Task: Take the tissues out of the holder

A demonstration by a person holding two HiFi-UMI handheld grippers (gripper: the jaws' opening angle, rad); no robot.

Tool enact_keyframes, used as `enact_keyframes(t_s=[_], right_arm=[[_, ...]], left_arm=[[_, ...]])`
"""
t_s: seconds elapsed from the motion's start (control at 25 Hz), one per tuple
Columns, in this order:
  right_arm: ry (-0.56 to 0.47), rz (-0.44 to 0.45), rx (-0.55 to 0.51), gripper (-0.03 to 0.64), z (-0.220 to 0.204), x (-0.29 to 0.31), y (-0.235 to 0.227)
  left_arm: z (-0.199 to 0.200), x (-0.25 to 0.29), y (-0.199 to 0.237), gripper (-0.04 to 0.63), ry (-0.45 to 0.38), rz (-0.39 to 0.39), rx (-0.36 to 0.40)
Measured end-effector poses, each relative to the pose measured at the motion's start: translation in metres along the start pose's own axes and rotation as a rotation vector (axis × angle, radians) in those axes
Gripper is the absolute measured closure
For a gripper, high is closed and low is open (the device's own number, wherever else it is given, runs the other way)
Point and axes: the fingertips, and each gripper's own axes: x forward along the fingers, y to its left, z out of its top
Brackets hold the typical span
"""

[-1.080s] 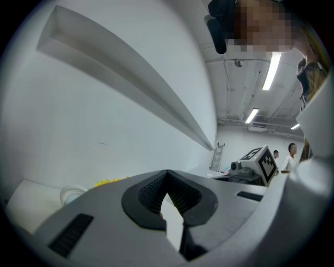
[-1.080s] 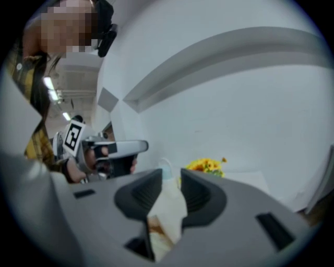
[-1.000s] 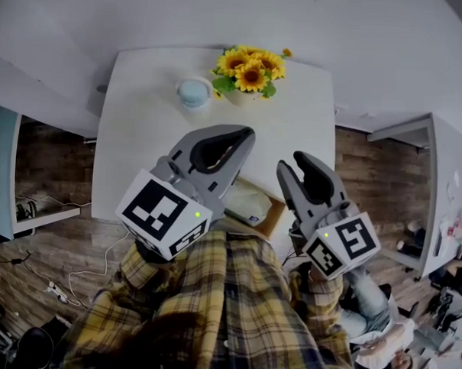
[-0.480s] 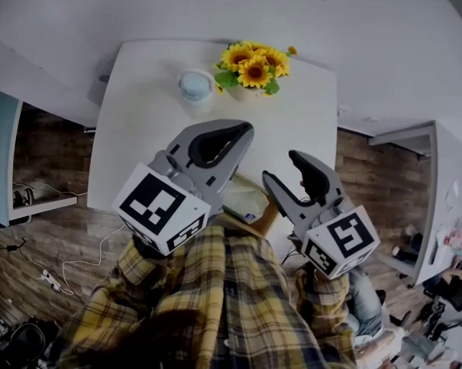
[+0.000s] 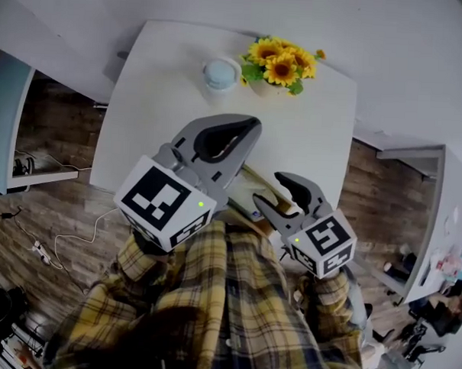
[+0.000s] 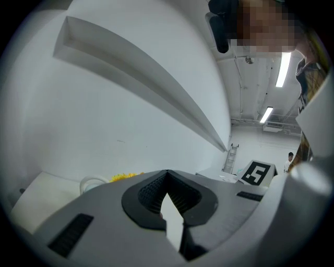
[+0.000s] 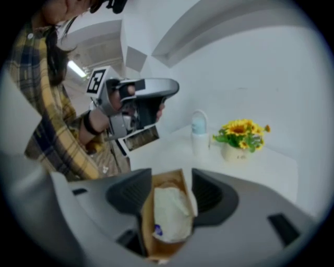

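The wooden tissue holder [image 7: 147,229] stands at the near edge of the white table [image 5: 165,108], with a white tissue pack [image 7: 169,214] lying in it. In the right gripper view the holder and pack show between the jaws of my right gripper [image 7: 171,177], which stand wide apart and open without pressing on them. In the head view the right gripper [image 5: 279,191] hovers just right of the holder [image 5: 255,190]. My left gripper [image 5: 249,127] is raised over the table beside it, shut and empty, its tips touching [image 6: 167,173].
A pot of sunflowers [image 5: 280,67] and a pale blue cup [image 5: 220,72] stand at the table's far side, also seen as flowers [image 7: 240,136] and cup [image 7: 199,133]. Wooden floor with a cable [image 5: 60,245] lies left; white furniture [image 5: 436,219] stands right.
The right gripper's jaws have opened wide and it has moved left and closer to the holder. The left gripper stays shut and roughly in place.
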Motion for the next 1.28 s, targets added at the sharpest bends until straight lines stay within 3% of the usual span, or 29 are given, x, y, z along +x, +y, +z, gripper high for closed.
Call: enact_keyframes(t_s=[0.2,0.4,0.68,1.28], right_arm=[[0.114,0.067,-0.007,0.393,-0.035,0.023,0.011],[0.250,0.076,-0.072,0.393,-0.067,0.045,0.020],[0.369,0.114,-0.062,0.393,-0.101,0.066,0.023],[0.586,-0.010,-0.115,0.400,-0.145,0.097,0.012]], left_arm=[[-0.011,-0.011,0.010,0.581,0.017,0.049,-0.018],[-0.021,-0.027,0.020,0.581,0.032,0.103,-0.042],[-0.039,-0.048,0.033,0.581,0.050,0.180,-0.087],[-0.060,-0.079,0.059,0.581,0.060,0.269,-0.147]])
